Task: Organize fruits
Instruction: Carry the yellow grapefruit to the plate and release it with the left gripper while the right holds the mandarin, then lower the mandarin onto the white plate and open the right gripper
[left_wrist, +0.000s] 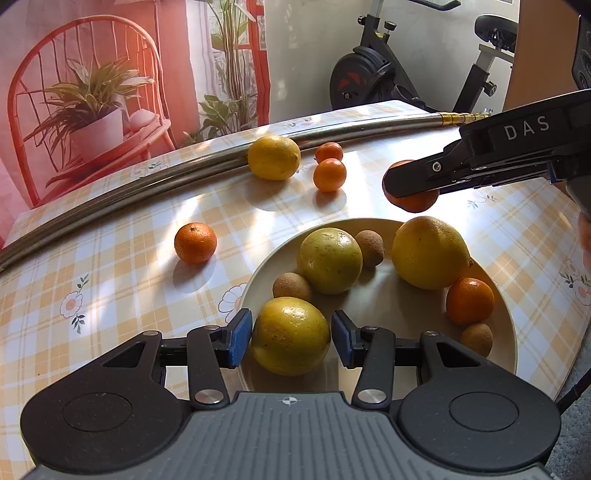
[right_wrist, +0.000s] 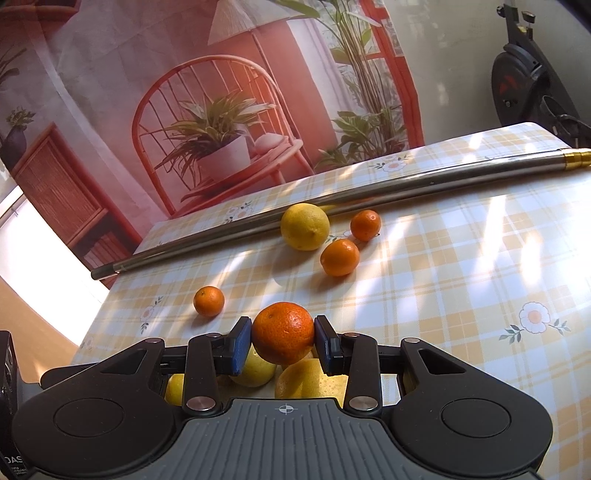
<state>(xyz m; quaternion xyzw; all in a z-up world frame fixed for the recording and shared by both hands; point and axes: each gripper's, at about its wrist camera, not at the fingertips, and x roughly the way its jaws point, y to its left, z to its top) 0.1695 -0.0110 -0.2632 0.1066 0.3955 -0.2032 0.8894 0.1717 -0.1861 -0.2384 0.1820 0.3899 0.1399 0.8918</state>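
Holding a dimpled mandarin (right_wrist: 283, 332) in our right gripper (right_wrist: 283, 341) above the plate's (left_wrist: 506, 314) far rim, we keep the left gripper (left_wrist: 291, 338) open around a glossy lemon (left_wrist: 290, 336) near its front edge.

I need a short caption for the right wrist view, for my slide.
Right tool holds a mandarin above the checkered table; a lemon and three mandarins lie beyond.

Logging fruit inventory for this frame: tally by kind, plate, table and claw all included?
Large yellow citrus: 4, three on the plate and one on the table.
Mandarins: 5, one on the plate, three on the table, one in the right claw.
Small brown fruits: 3, all on the plate.
Total: 12
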